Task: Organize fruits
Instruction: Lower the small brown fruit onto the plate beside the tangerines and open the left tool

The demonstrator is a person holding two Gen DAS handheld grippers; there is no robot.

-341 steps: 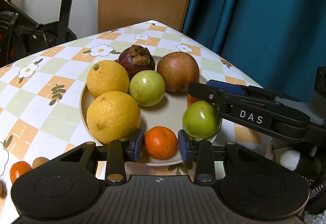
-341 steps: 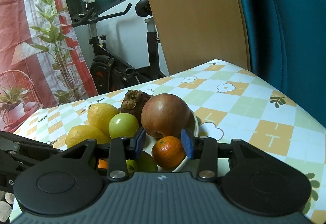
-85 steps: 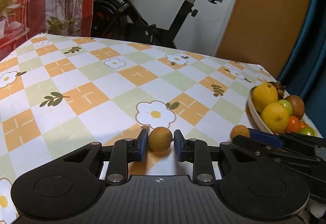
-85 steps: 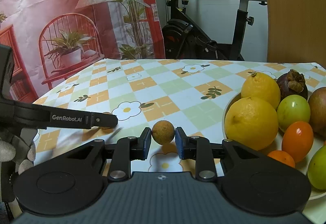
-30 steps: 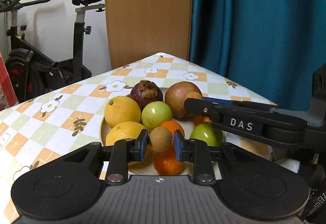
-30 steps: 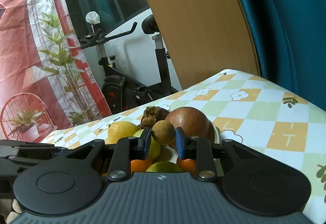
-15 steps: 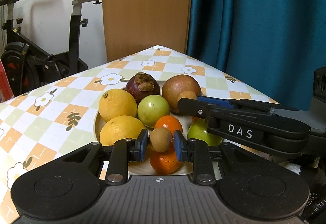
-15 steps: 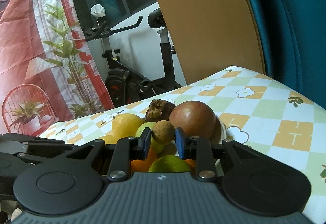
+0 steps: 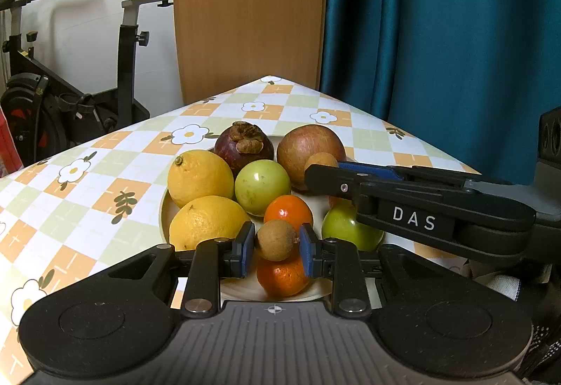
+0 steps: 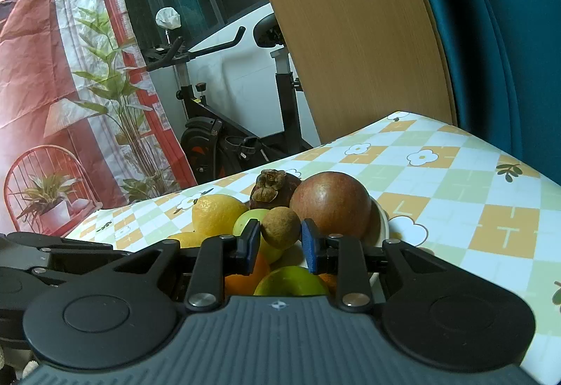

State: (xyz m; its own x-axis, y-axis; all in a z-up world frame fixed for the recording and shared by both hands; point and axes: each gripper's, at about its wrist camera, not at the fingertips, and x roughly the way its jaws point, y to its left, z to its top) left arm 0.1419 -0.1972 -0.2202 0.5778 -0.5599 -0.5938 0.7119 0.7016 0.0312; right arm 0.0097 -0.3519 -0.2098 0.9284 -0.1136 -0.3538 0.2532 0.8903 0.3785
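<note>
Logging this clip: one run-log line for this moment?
left tongs: shut on longan | right tongs: shut on second longan | both over plate

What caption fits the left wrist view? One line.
Left claw grips a brown longan over the fruit plate.

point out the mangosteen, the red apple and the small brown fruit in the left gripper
mangosteen [image 9: 242, 147], left wrist view, on its dark purple skin
red apple [image 9: 308, 147], left wrist view, on its upper face
small brown fruit [image 9: 276, 240], left wrist view, centre, between the left gripper's blue pads

Left gripper [image 9: 276, 247] sits low centre, pads pinched together; right gripper [image 10: 280, 242] likewise, its arm crossing at right.
</note>
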